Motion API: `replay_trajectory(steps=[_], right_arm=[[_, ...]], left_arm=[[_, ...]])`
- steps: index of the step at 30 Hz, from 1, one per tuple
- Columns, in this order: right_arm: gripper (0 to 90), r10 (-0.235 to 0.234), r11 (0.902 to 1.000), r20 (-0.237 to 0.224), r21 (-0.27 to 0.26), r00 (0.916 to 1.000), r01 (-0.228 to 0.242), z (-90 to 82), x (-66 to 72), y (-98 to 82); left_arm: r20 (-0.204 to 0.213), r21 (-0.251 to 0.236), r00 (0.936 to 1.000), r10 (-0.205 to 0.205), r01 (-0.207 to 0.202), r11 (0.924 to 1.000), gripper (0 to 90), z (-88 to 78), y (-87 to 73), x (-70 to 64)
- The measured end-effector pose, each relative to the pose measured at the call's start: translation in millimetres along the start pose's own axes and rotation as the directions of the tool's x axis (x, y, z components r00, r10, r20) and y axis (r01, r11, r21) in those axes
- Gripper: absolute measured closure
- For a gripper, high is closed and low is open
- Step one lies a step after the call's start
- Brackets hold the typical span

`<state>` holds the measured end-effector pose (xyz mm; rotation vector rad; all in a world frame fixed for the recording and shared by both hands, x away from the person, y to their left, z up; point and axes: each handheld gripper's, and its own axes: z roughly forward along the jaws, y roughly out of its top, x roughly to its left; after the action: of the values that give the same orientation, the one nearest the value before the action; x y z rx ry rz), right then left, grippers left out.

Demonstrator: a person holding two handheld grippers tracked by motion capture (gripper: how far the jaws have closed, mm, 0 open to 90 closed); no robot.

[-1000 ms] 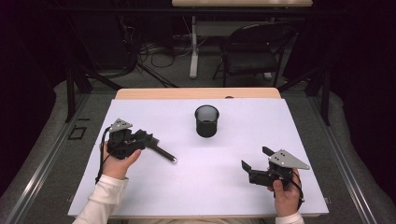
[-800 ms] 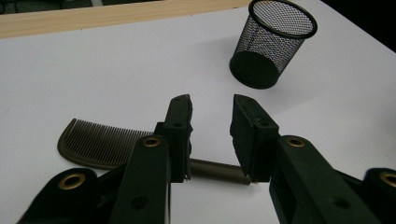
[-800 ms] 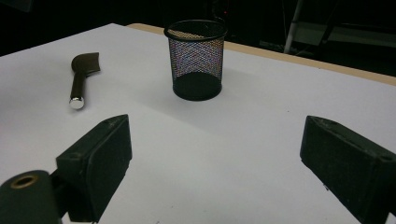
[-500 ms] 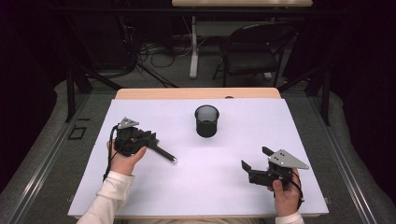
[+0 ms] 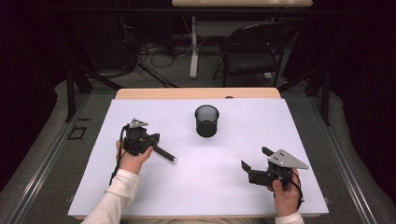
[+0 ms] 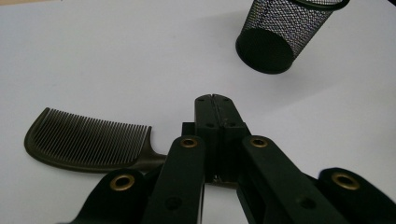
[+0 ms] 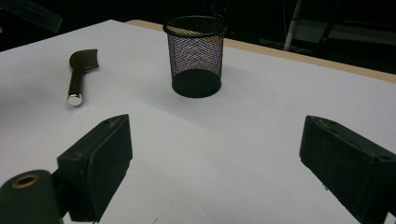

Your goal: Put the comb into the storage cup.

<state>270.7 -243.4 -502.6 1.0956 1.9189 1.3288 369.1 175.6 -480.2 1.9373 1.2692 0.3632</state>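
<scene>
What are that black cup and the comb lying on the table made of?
The cup looks like black-coated wire mesh, probably metal: you can see through its fine woven wall, and it has a solid rim and base. The comb seems to be dark moulded plastic with a dull sheen and thin, even teeth; its handle ends in a shiny silvery tip, perhaps metal or chrome-coated.

The high view looks forward and down over the whole white table. Each gripper view sits low and close above that surface, facing the mesh cup near its far edge, which all three views share.
</scene>
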Motion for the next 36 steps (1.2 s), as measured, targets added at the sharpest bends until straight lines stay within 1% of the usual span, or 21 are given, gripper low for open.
replay_trajectory(steps=[4,5,12,16,22,23,25,27,36], right_arm=[[9.2,0.0,1.0,0.0,0.001,1.0,0.0,0.0,-0.1,-0.1],[9.2,0.003,1.0,-0.001,0.0,1.0,-0.003,0.2,0.0,-0.2],[9.2,-0.003,1.0,0.0,0.001,1.0,0.003,0.0,-0.1,-0.2],[9.2,0.004,1.0,-0.002,0.0,1.0,-0.004,0.5,0.3,-0.6],[9.2,0.001,1.0,-0.003,0.001,1.0,-0.001,0.5,0.3,-0.7],[9.2,0.002,1.0,-0.003,0.007,1.0,-0.002,0.2,0.4,-0.6],[9.3,-0.003,1.0,-0.002,0.004,1.0,0.003,0.1,0.6,-0.4],[9.4,-0.003,1.0,-0.003,0.005,1.0,0.003,0.0,0.6,-0.4],[9.6,-0.009,0.9999,-0.004,0.01,1.0,0.009,0.2,0.6,-0.7]], left_arm=[[0.0,0.01,1.0,0.003,-0.003,0.9999,90.0,4.3,0.0,-0.8],[0.001,0.013,1.0,0.0,0.0,0.9999,90.0,7.7,-0.1,-1.3],[-0.001,0.032,1.0,-0.008,0.008,0.9995,90.0,17.0,-0.7,-2.3],[-0.002,0.047,0.9999,-0.011,0.011,0.9988,90.0,23.1,-1.6,-1.6],[-0.006,0.066,0.9998,-0.021,0.021,0.9976,90.0,32.7,-4.0,-1.4],[-0.008,0.07,0.9998,-0.017,0.018,0.9974,90.0,34.2,-4.5,-1.2],[-0.009,0.078,0.9998,-0.017,0.018,0.9968,90.0,37.2,-5.3,-1.1],[-0.01,0.083,0.9997,-0.021,0.022,0.9963,90.0,41.1,-6.4,-1.6],[-0.012,0.106,0.9998,-0.018,0.019,0.9941,90.0,49.5,-10.6,-2.9]])
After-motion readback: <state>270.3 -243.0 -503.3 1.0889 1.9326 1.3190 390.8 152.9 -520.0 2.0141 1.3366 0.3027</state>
